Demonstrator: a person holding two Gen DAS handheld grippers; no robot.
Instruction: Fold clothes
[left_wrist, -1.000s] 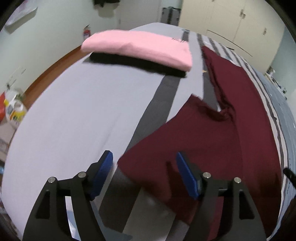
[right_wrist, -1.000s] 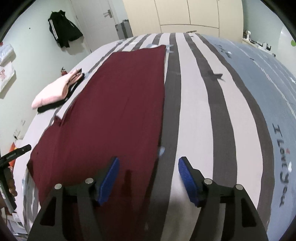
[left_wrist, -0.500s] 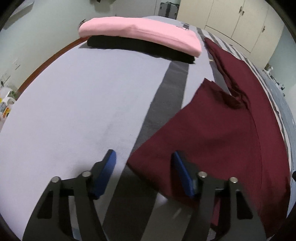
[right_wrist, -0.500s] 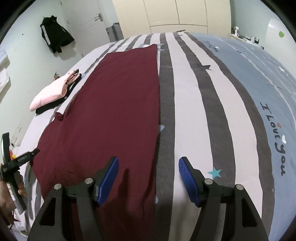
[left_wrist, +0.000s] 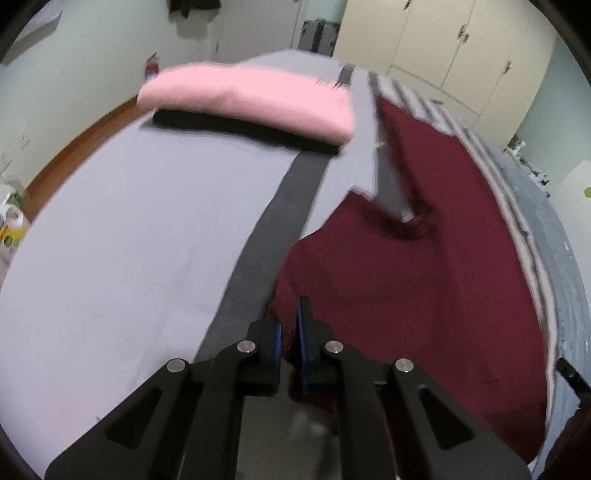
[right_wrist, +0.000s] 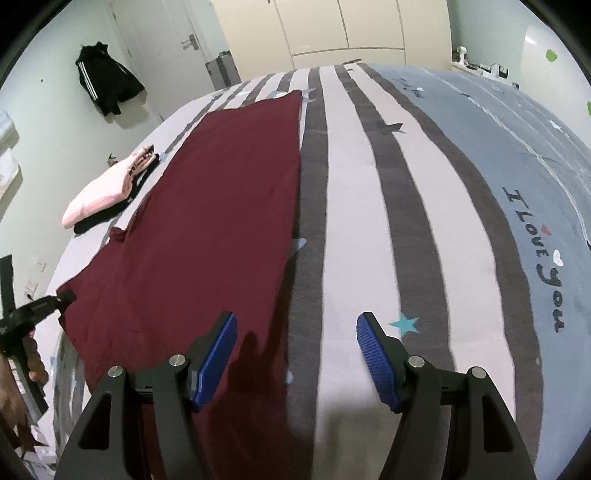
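Maroon garment (right_wrist: 207, 229) on striped bedspread (right_wrist: 369, 240), apparently bedroom.

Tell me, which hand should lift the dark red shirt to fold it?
Probably the left. The left tool has just closed on the maroon shirt at its sleeve corner, while the right tool hangs open above the shirt's other edge, gripping nothing.
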